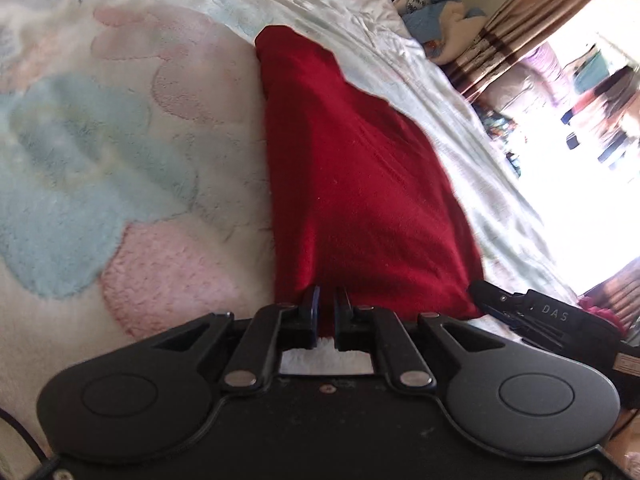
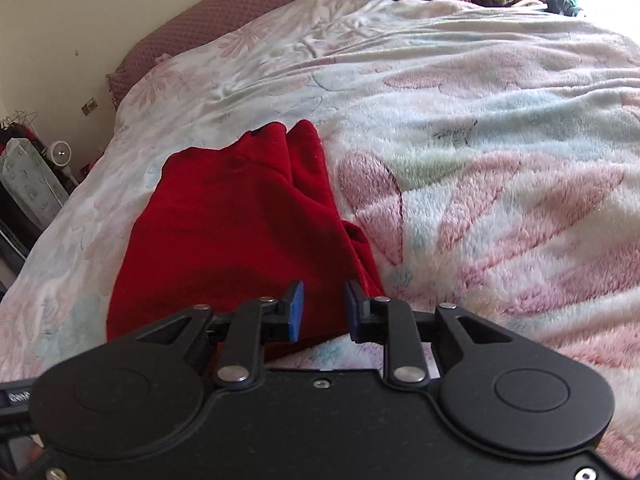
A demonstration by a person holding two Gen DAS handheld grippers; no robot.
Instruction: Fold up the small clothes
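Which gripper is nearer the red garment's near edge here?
Left. The left gripper has its jaws nearly closed right at the red garment hem, apparently pinching it. The right gripper sits open over the hem's corner, not gripping.

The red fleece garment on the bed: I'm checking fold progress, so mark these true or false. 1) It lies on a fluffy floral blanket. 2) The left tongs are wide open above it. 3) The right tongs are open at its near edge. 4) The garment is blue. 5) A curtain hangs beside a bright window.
1) True: the red fleece garment lies on the fluffy pink-and-blue floral blanket.
2) False: the left tongs are nearly closed on the garment's near edge.
3) True: the right tongs stand open, with a clear gap between their blue pads.
4) False: it is deep red.
5) True: the striped brown curtain hangs beside the bright window.
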